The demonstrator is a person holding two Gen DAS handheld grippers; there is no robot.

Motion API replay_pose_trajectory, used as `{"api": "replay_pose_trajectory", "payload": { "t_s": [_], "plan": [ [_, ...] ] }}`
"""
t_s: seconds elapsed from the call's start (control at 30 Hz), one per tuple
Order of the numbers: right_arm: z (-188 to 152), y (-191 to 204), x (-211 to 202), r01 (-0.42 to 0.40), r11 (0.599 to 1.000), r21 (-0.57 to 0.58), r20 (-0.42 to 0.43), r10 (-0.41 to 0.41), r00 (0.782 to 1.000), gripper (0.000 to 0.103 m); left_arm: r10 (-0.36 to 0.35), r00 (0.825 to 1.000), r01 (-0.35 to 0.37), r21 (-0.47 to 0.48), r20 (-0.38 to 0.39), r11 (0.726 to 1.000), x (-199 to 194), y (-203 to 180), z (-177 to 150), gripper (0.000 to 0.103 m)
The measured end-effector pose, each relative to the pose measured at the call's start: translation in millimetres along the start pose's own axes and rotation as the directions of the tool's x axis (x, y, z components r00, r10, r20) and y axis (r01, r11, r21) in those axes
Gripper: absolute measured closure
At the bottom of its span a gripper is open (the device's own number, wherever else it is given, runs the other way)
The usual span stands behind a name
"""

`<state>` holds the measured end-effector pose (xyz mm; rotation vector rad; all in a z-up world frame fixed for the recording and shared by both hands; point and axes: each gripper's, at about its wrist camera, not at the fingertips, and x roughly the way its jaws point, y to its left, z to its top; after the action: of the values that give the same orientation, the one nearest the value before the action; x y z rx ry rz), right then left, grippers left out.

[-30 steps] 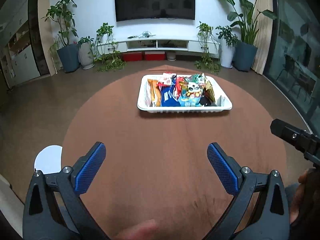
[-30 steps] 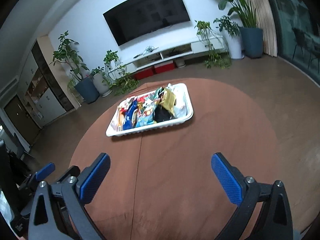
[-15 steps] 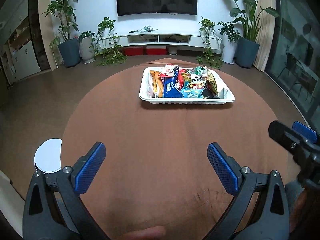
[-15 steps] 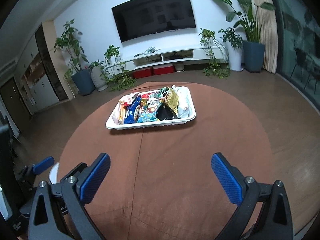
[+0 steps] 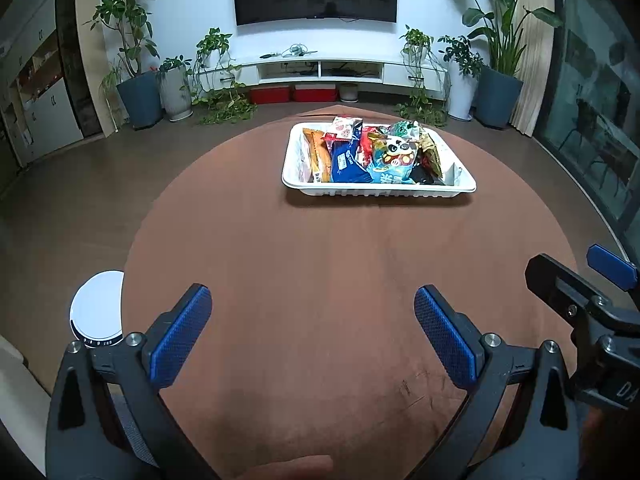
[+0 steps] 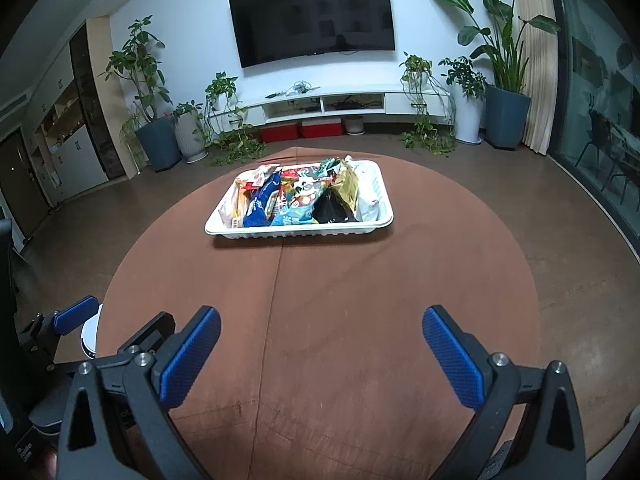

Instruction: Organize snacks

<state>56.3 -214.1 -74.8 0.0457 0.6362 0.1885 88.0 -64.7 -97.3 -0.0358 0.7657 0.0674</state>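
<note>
1. The snacks [image 5: 374, 152] all lie packed in the white tray [image 5: 378, 191] at the far side of the round brown table [image 5: 320, 280]; I see none loose on the cloth.
2. They are glossy packets, blue, red, orange, gold and black, standing crowded on edge, one with a panda face.
3. This fits either a filled tray or one awaiting sorting; I cannot judge which.
4. My left gripper [image 5: 312, 332] and right gripper [image 6: 322, 346] hover near me, spread wide, holding nothing.
</note>
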Motion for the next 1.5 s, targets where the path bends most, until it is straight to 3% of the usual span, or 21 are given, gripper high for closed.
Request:
{"api": "replay_pose_trajectory", "payload": {
  "t_s": [1.5],
  "plan": [
    [-5,1,3,0.008,1.000,0.008,-0.026,-0.008,1.000,0.000,0.006,1.000,-0.006,0.011,-0.019,1.000,12,-3,-7,0.000]
  ]
}}
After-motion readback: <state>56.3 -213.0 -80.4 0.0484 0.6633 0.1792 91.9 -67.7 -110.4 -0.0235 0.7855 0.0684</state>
